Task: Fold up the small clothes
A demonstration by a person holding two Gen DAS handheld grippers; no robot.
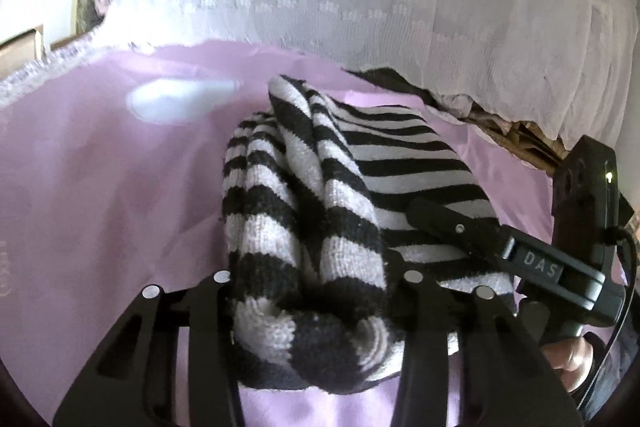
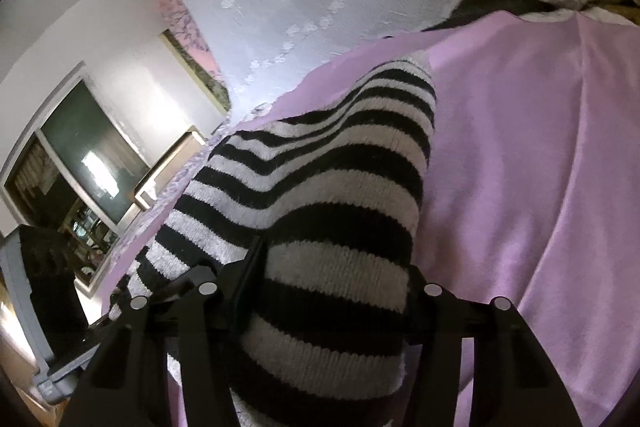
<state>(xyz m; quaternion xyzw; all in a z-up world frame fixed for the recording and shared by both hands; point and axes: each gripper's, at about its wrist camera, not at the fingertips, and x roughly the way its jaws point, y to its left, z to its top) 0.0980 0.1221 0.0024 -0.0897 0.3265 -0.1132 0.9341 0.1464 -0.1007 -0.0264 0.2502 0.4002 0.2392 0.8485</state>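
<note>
A black-and-white striped knit garment (image 1: 320,195) lies bunched on a lilac sheet (image 1: 100,187). My left gripper (image 1: 316,279) is shut on a thick fold of its near end, and the knit fills the whole gap between the fingers. My right gripper (image 1: 436,217) comes in from the right, with its upper finger lying on the flat striped part; a person's hand (image 1: 568,355) holds its handle. In the right wrist view the striped garment (image 2: 328,195) rises in a ridge from between the right gripper (image 2: 320,291) fingers, which press on it from both sides.
A white lace cover (image 1: 360,7) hangs behind the lilac sheet (image 2: 540,167). Brown clutter (image 1: 504,127) shows under its right edge. In the right wrist view a window (image 2: 80,155) and a grey crate (image 2: 24,307) stand off to the left, beyond the sheet's edge.
</note>
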